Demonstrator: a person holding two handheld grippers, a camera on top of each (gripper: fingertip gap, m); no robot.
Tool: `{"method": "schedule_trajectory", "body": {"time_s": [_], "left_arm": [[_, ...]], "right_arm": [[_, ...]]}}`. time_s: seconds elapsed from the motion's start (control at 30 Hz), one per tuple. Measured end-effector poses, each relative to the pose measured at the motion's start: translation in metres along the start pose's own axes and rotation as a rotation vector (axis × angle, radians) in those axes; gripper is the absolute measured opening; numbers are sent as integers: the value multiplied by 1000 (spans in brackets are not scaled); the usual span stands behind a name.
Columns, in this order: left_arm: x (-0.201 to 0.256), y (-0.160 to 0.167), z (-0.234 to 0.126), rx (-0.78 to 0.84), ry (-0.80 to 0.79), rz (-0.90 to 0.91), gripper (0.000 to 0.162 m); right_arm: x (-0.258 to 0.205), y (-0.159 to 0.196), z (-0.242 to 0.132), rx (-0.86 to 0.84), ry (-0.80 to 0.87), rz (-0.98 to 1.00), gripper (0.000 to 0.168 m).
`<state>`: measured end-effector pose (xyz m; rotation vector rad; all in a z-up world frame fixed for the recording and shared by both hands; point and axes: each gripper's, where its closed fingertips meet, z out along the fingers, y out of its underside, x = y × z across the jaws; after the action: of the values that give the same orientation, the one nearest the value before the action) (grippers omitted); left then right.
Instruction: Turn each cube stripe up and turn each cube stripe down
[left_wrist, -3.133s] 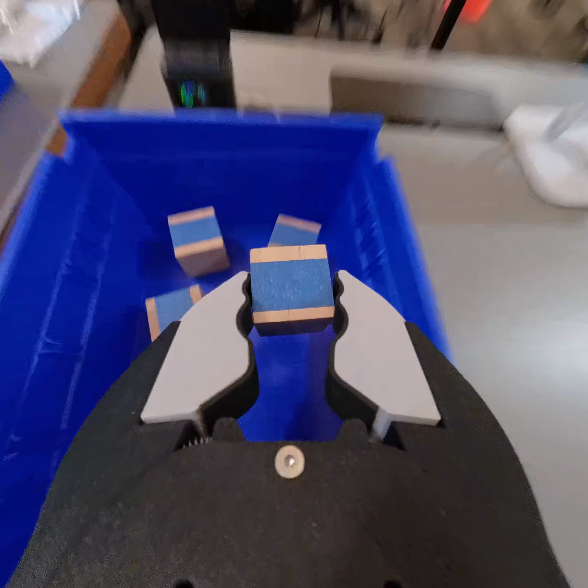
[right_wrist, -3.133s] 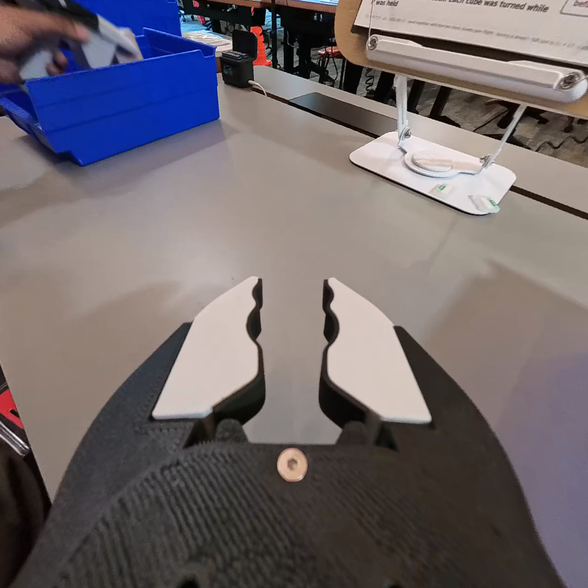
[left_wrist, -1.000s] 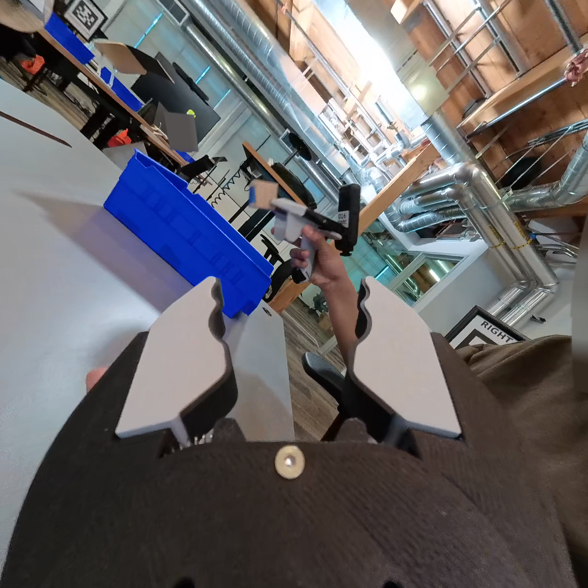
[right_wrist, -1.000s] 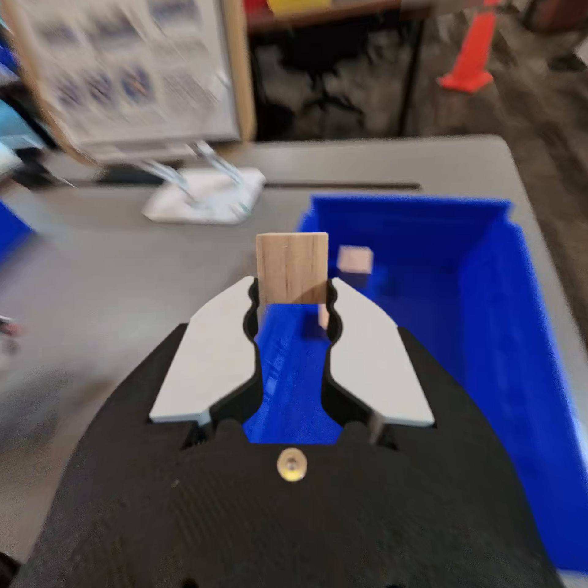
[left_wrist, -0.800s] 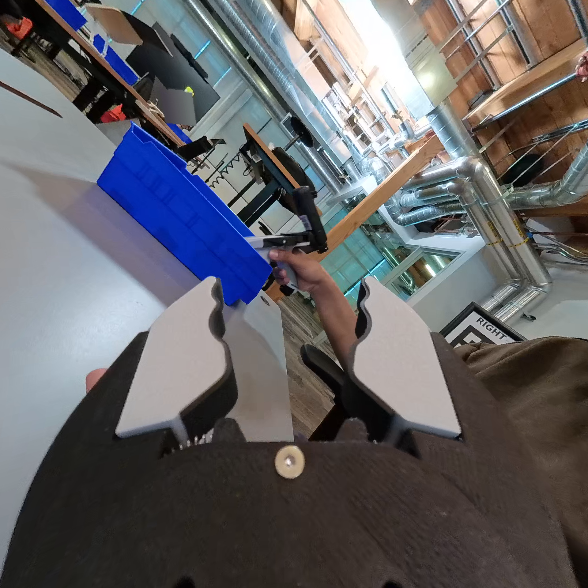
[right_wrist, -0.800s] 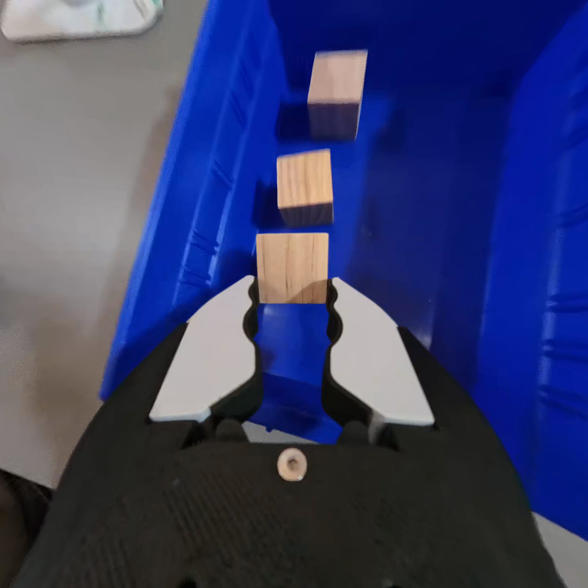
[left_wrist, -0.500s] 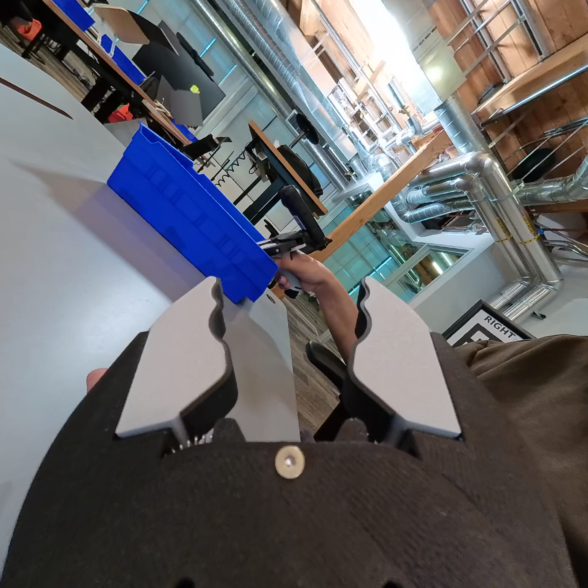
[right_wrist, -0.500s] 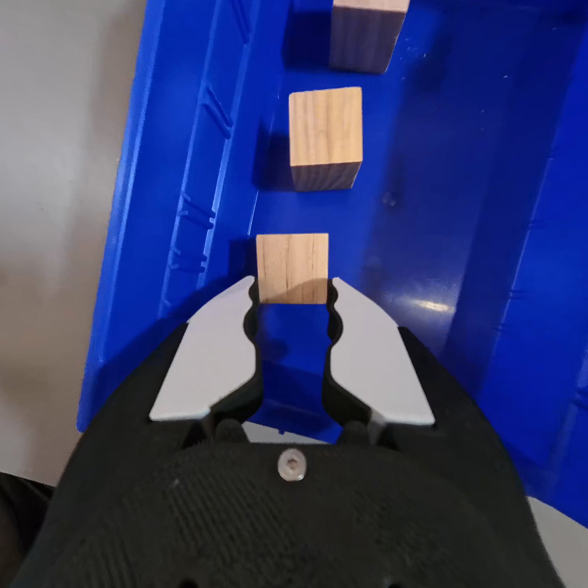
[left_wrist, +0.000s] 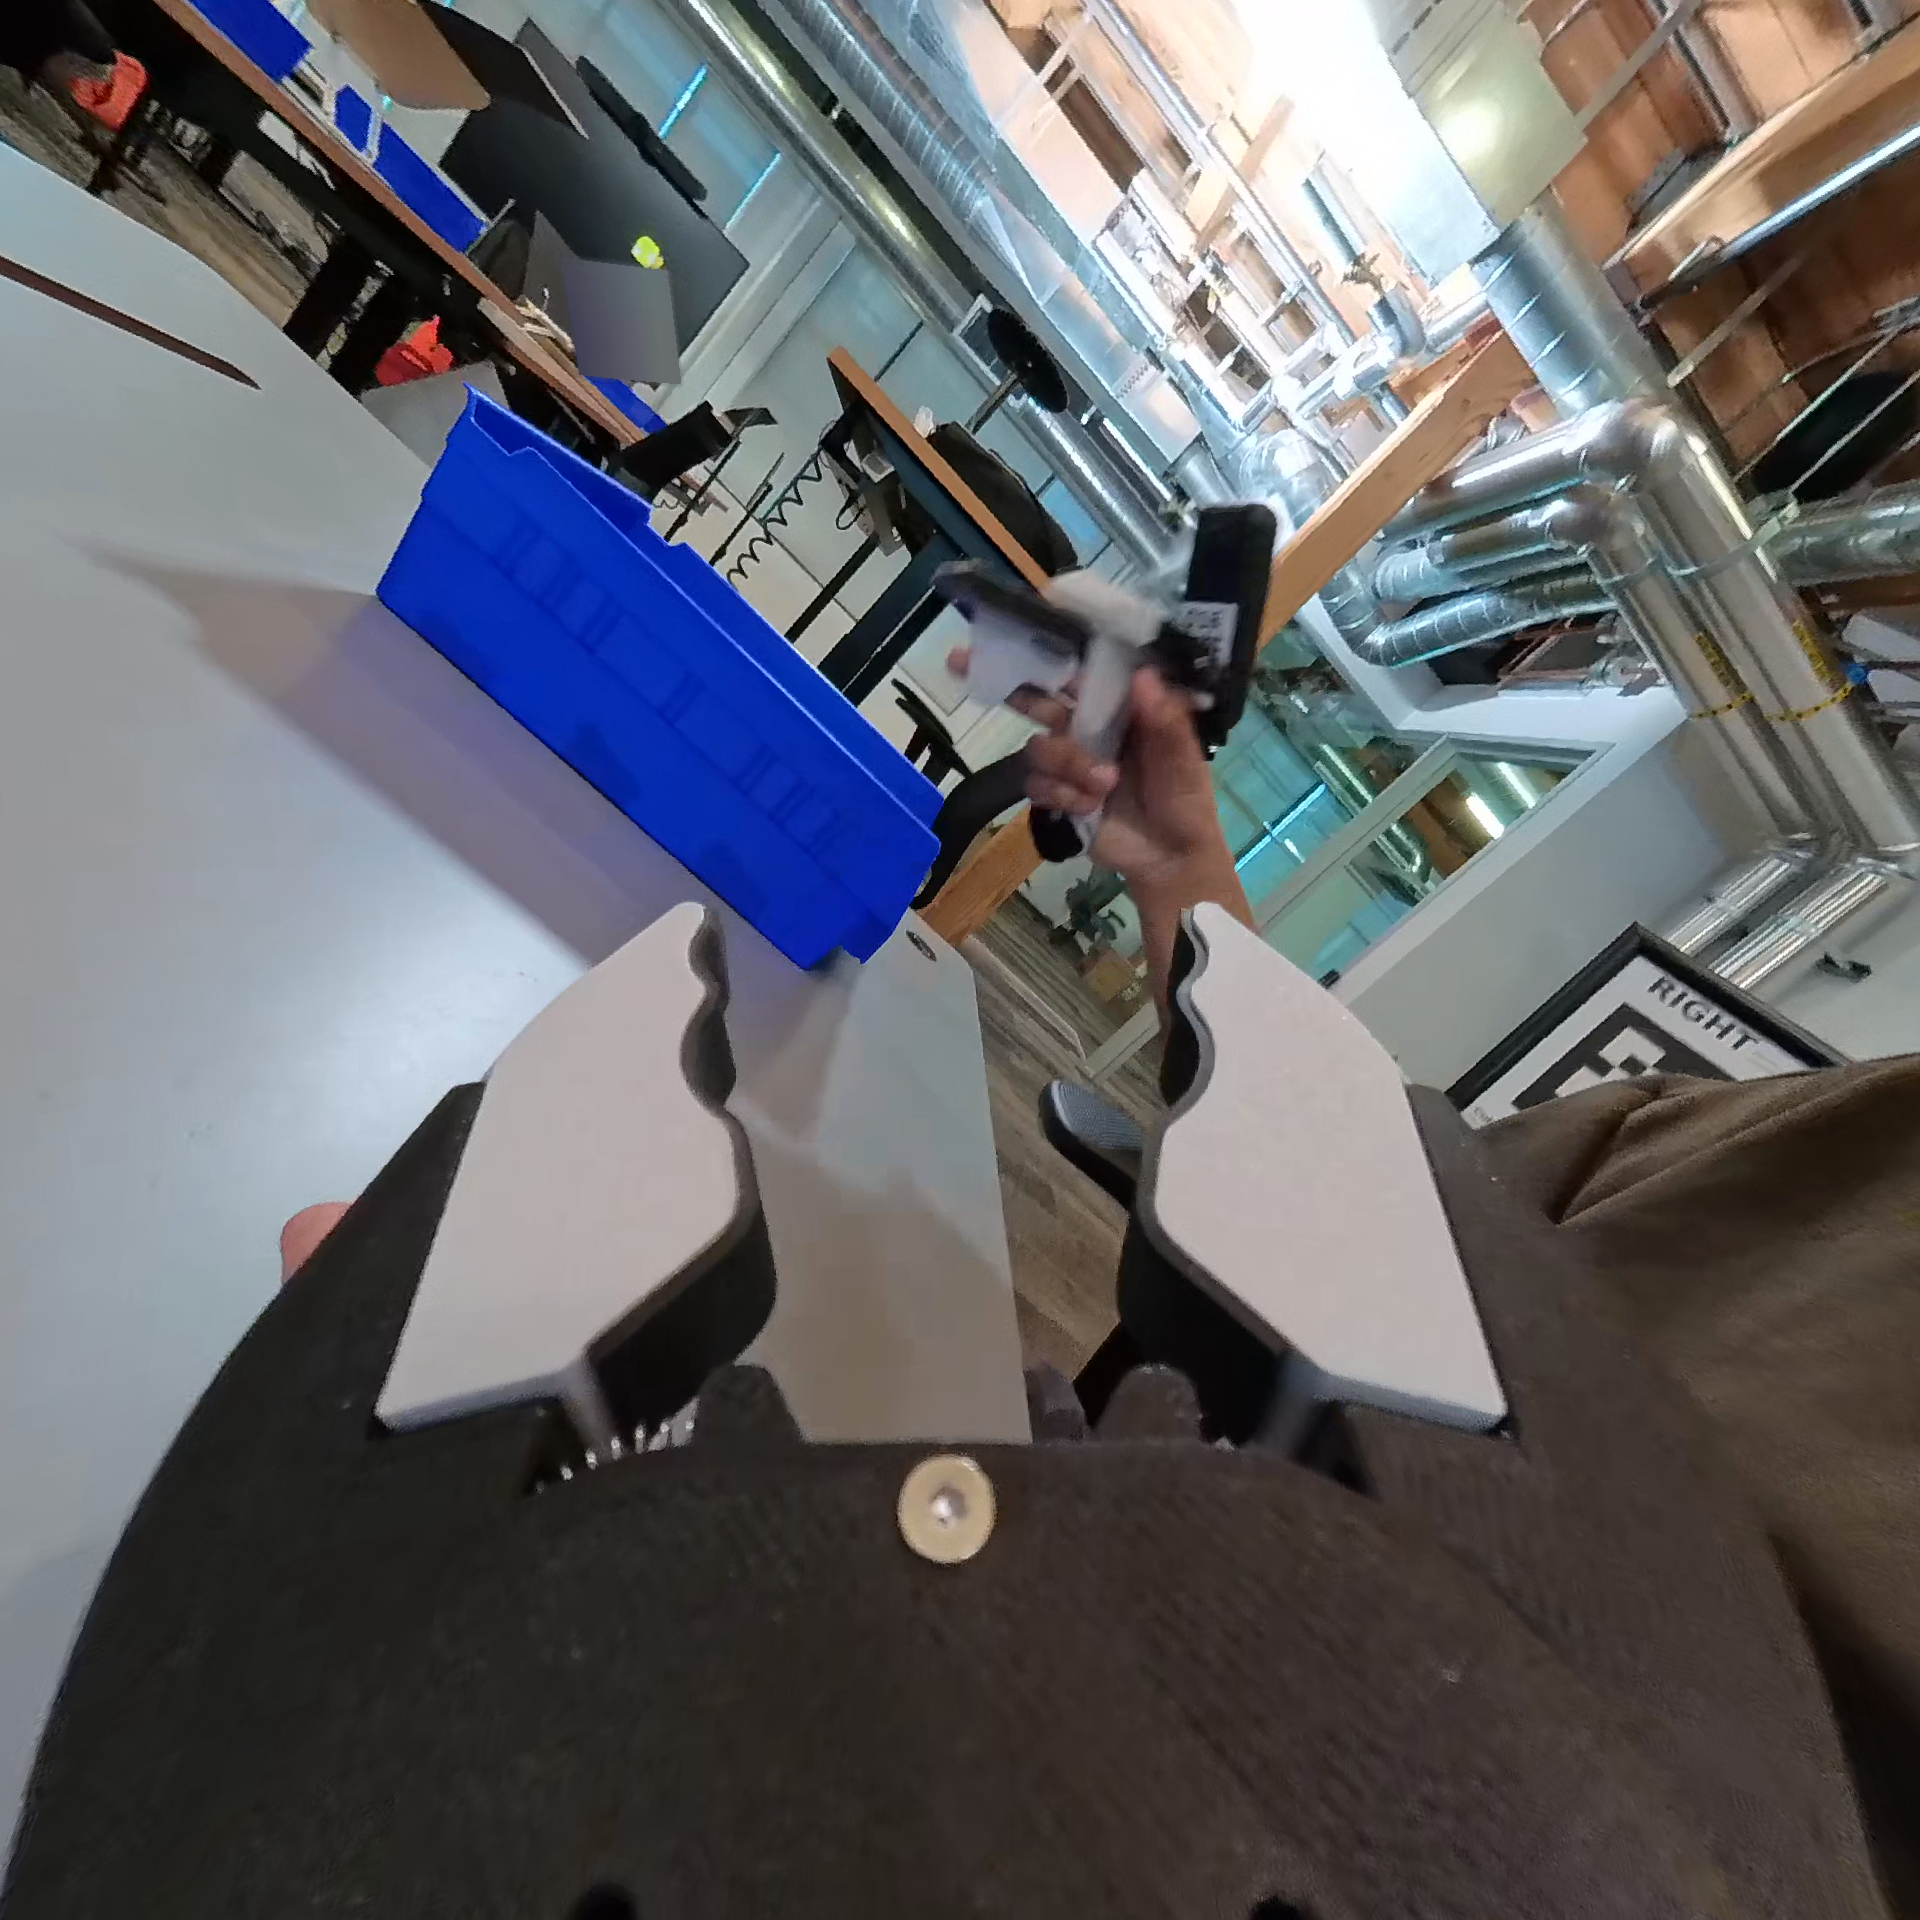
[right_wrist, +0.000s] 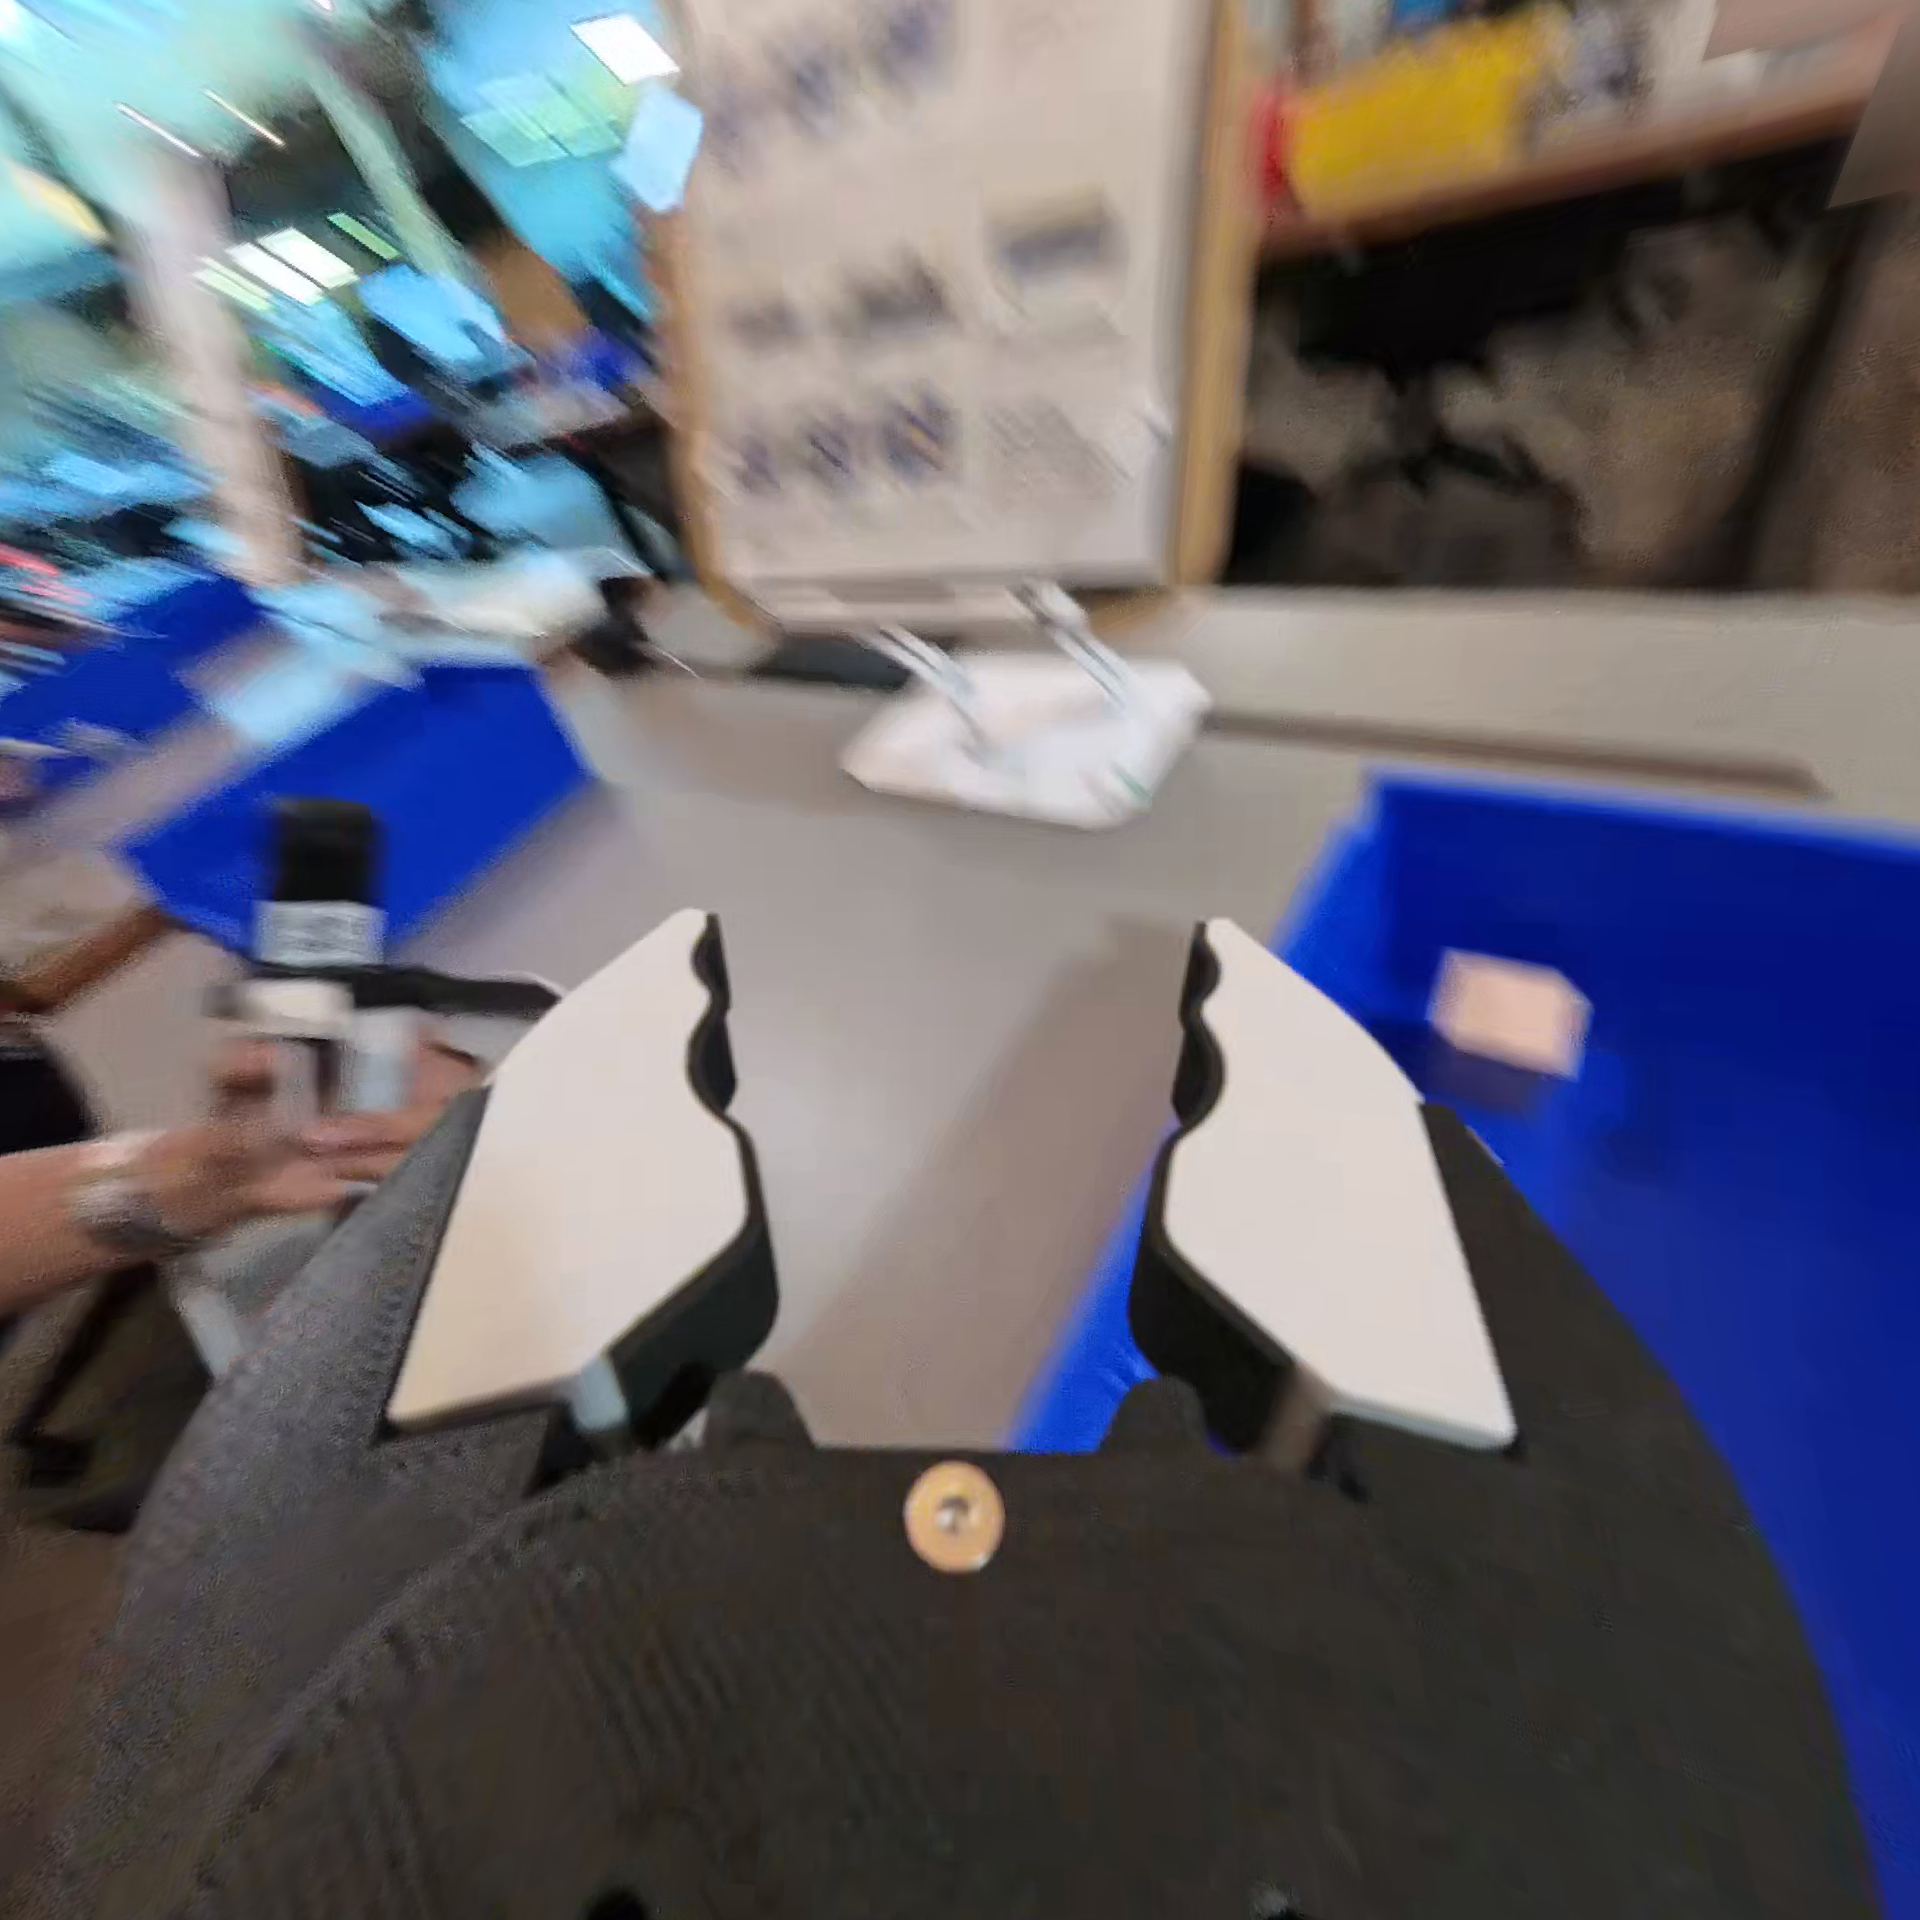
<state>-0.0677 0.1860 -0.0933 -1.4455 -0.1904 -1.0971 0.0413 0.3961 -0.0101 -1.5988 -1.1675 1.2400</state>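
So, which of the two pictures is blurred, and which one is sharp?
Right wrist view: motion blur smears the blue plastic bin and the pale wooden cube inside it. Left wrist view: sharp; only the far right gripper is slightly blurred.

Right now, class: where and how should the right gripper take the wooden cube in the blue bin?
Grip the cube across two opposite side faces, descending from above: the blue bin walls block sideways approaches. The right gripper is open; blur hides any stripe.
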Motion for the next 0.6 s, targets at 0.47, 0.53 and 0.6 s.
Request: {"method": "schedule_trajectory", "body": {"time_s": [0.47,0.53,0.6], "left_arm": [[3,-216,-212,487,-780,563,82],[-13,-234,-285,509,-1033,543,82],[-37,-232,-351,453,-1282,505,85]], "right_arm": [[-220,120,107,-28,-592,-112,71],[-227,127,112,-41,-592,-169,68],[-229,135,116,-65,-588,-195,66]]}}
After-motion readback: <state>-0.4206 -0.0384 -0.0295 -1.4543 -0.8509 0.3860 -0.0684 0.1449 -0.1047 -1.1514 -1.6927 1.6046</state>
